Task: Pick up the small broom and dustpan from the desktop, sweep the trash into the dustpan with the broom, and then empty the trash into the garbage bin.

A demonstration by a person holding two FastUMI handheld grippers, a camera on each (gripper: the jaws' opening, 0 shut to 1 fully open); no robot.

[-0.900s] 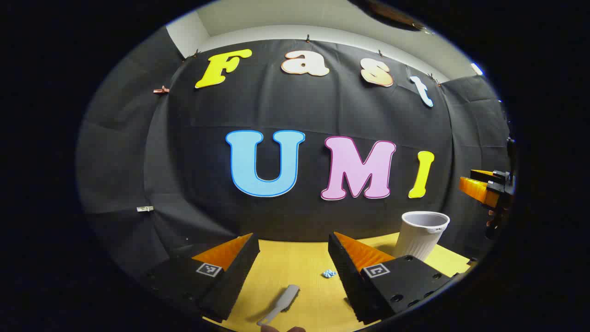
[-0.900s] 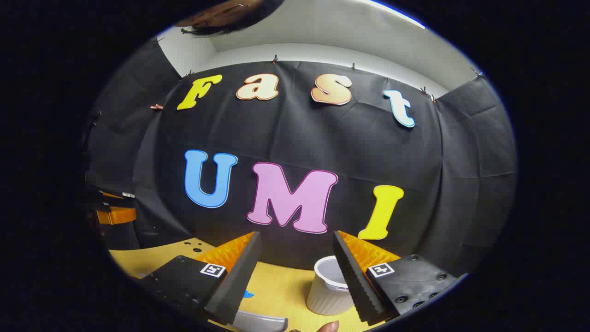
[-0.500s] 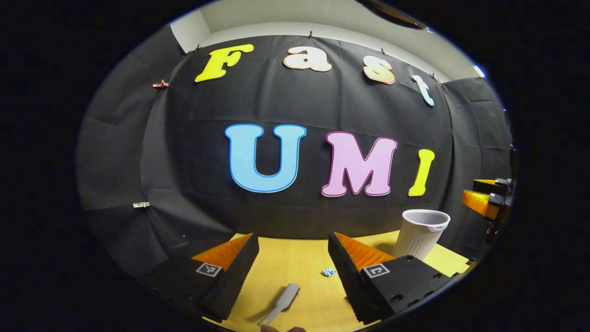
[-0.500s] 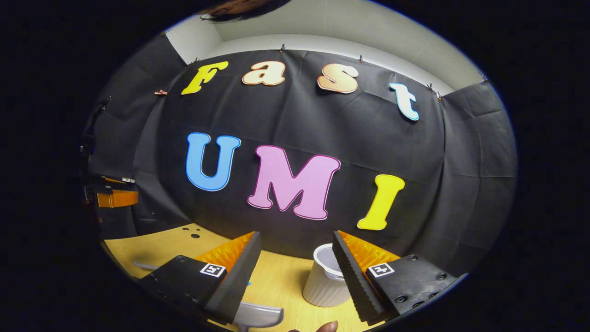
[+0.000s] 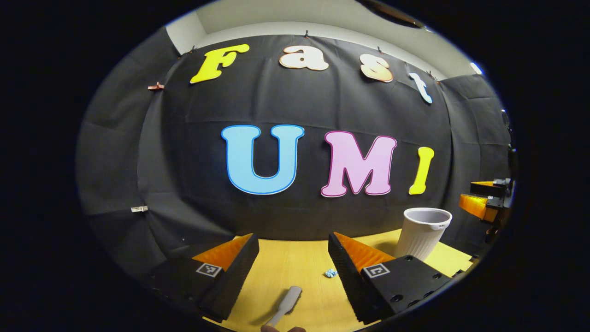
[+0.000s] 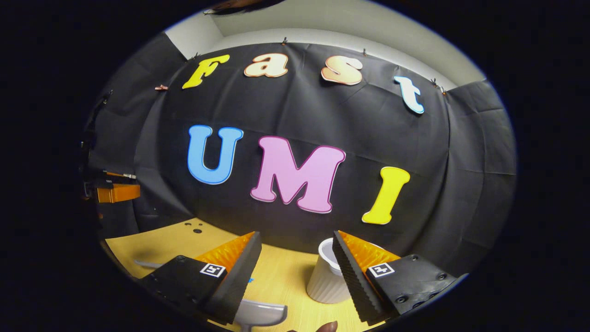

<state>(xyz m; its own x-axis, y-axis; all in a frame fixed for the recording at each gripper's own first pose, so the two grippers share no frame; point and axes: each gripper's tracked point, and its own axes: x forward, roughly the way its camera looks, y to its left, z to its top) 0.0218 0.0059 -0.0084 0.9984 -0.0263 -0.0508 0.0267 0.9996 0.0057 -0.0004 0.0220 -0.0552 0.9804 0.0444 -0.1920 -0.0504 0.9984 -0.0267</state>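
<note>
In the left gripper view a small grey broom (image 5: 286, 305) lies flat on the yellow desktop (image 5: 295, 267), low between the fingers of my left gripper (image 5: 293, 243), which is open and holds nothing. A crumpled blue scrap of trash (image 5: 330, 273) rests just beyond the broom. The white ribbed garbage bin (image 5: 421, 233) stands upright at the right. In the right gripper view my right gripper (image 6: 297, 240) is open, above a grey dustpan (image 6: 259, 312) at the bottom edge. The bin (image 6: 326, 279) stands close behind the right finger. A thin strip of the broom (image 6: 148, 264) shows at left.
The other gripper (image 5: 486, 198) shows at the far right edge of the left gripper view, and as an orange part (image 6: 113, 191) at the far left of the right gripper view. Small holes (image 6: 193, 227) mark the desktop's back left. A fingertip (image 6: 328, 327) shows at the bottom.
The right gripper view has tipped down a little, so the dustpan and more desktop now show below its fingers. The left gripper has barely shifted. Both grippers stayed open.
</note>
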